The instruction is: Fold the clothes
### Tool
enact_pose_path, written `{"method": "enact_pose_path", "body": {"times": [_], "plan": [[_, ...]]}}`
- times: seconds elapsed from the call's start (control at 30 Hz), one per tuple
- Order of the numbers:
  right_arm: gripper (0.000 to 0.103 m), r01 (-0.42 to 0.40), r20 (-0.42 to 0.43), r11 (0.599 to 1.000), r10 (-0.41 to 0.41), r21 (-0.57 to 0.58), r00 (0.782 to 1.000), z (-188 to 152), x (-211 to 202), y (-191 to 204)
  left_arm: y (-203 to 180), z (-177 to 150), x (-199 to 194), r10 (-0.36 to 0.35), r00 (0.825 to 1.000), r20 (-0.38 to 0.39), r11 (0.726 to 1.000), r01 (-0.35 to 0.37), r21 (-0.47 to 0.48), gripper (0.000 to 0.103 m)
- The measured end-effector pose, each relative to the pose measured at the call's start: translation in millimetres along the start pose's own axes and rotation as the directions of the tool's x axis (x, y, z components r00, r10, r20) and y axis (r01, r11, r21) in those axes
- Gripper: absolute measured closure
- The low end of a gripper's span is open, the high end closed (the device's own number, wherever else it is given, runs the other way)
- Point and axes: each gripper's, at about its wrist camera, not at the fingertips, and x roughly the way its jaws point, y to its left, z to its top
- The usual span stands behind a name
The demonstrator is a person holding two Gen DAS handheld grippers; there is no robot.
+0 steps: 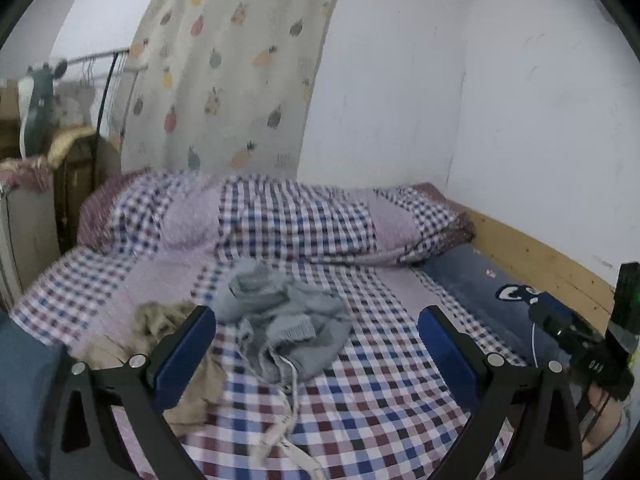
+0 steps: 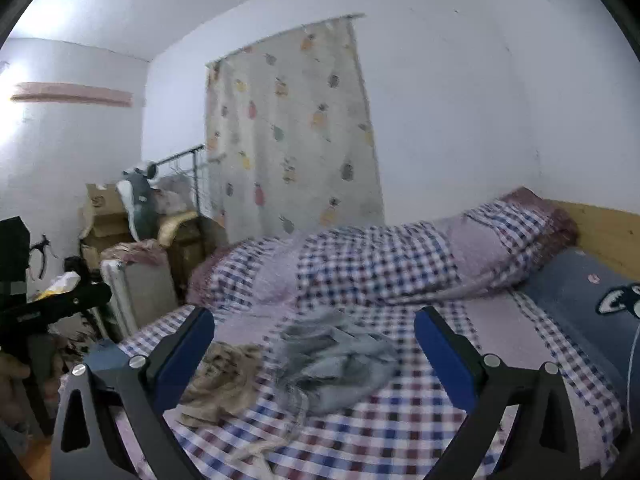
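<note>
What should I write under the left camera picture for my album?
Open left gripper faces a crumpled grey sweater and beige garment on the checked bed.

Sweater (image 1: 280,320) on bed (image 1: 380,400), beside trousers (image 1: 160,320)

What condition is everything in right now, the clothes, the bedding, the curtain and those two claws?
Grey knitted garment: crumpled on the bed, unfolded.
Beige garment: crumpled beside the grey one, unfolded.
Checked quilt: rolled up along the wall.
Checked sheet: spread flat.
Fruit-print curtain: drawn closed.
Left claw: open, holding nothing.
Right claw: open, holding nothing.
</note>
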Motion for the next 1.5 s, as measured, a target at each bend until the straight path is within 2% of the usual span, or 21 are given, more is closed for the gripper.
{"method": "enact_pose_path", "body": {"times": [0.17,0.33,0.5,0.6,0.67,0.77,0.83,0.9,1.03,1.13,1.23,1.33,1.5], "plan": [[0.001,0.052,-0.107,0.999,-0.052,0.003,0.993,-39,40,-41,-16,-42,71,0.004,0.997,-0.075,1.000,-0.006,-0.021,0.001],[0.001,0.083,-0.184,0.996,-0.079,0.015,0.980,-80,81,-78,-29,-89,145,0.016,0.987,-0.162,0.998,-0.026,-0.060,0.001],[0.001,0.095,-0.261,0.995,-0.081,0.042,0.962,-127,137,-106,-40,-135,212,0.050,0.965,-0.257,0.996,-0.066,-0.055,0.001],[0.001,0.110,-0.316,0.991,-0.081,0.075,0.945,-160,168,-123,-42,-162,241,0.077,0.950,-0.302,0.995,-0.091,-0.032,0.001],[0.001,0.119,-0.372,0.986,-0.067,0.118,0.926,-185,185,-134,-43,-178,256,0.099,0.938,-0.331,0.994,-0.109,-0.011,0.001],[0.001,0.135,-0.446,0.978,-0.052,0.157,0.893,-216,203,-145,-46,-194,271,0.138,0.916,-0.378,0.990,-0.138,0.028,0.001],[0.001,0.164,-0.490,0.970,-0.058,0.177,0.870,-232,212,-152,-48,-202,274,0.157,0.910,-0.382,0.988,-0.146,0.059,0.001],[0.001,0.180,-0.524,0.967,-0.062,0.178,0.850,-243,219,-156,-48,-210,281,0.175,0.897,-0.405,0.985,-0.157,0.078,0.001],[0.001,0.177,-0.568,0.977,-0.081,0.116,0.819,-257,228,-158,-43,-220,294,0.208,0.865,-0.458,0.978,-0.185,0.096,0.001],[0.001,0.181,-0.598,0.978,-0.083,0.105,0.797,-264,235,-158,-42,-222,300,0.229,0.847,-0.479,0.974,-0.197,0.116,0.001],[0.001,0.190,-0.620,0.978,-0.097,0.087,0.779,-270,241,-154,-45,-224,302,0.238,0.845,-0.479,0.971,-0.192,0.144,0.001],[0.001,0.207,-0.651,0.976,-0.114,0.068,0.750,-279,248,-151,-42,-226,305,0.224,0.845,-0.487,0.974,-0.182,0.132,0.000],[0.000,0.230,-0.663,0.972,-0.142,0.047,0.735,-283,253,-149,-39,-231,308,0.209,0.848,-0.488,0.978,-0.176,0.113,0.000]]}}
